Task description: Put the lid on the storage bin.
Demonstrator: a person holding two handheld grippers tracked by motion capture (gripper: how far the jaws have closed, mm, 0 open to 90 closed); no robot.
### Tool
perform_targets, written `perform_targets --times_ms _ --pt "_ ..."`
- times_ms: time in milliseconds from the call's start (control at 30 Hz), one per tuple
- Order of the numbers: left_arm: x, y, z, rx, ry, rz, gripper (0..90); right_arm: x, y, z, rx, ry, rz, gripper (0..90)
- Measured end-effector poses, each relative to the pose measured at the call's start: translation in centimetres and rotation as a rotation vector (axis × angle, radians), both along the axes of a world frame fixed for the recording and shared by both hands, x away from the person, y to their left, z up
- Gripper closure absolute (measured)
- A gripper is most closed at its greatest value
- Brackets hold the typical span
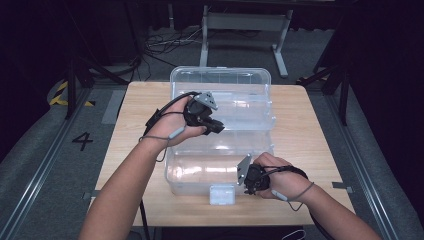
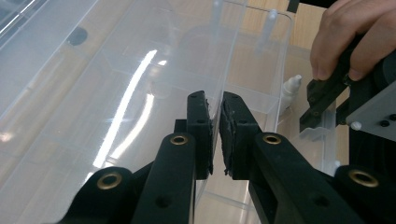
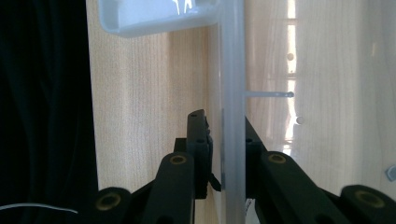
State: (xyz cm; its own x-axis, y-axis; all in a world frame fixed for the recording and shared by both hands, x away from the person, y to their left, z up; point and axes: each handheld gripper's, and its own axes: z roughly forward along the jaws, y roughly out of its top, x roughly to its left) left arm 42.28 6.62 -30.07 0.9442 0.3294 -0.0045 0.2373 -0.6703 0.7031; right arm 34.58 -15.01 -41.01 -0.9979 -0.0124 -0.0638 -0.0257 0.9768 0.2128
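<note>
I see my left tool (image 2: 215,135) nearly closed, its pads clamped on a thin inner wall of the clear plastic storage box (image 1: 222,80) at the centre of the high view. My right tool (image 3: 224,154), at the lower right of that view, straddles the box's near front rim, one pad on each side; I cannot tell whether both pads press on it. I count one box with its hinged lid open toward the top of the frame, one small white latch (image 1: 221,194) at its front edge, two tools, and one light wooden counter (image 1: 310,125) carrying it all.
</note>
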Motion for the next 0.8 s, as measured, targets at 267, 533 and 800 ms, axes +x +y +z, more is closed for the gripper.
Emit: perform_targets --times_ms 267,533,800 --pt "-1.1 0.2 -0.2 -0.006 0.002 -0.010 83.2 -0.2 0.0 0.0 0.007 -0.009 -0.011 80.7" --pt "-2.6 0.0 -0.5 0.017 -0.002 -0.034 83.7 -0.4 0.0 0.0 -0.001 -0.019 -0.013 80.5" --pt "-3.8 0.1 -0.9 0.025 0.006 -0.054 84.2 -0.6 -0.1 0.0 -0.001 -0.036 -0.018 79.7"
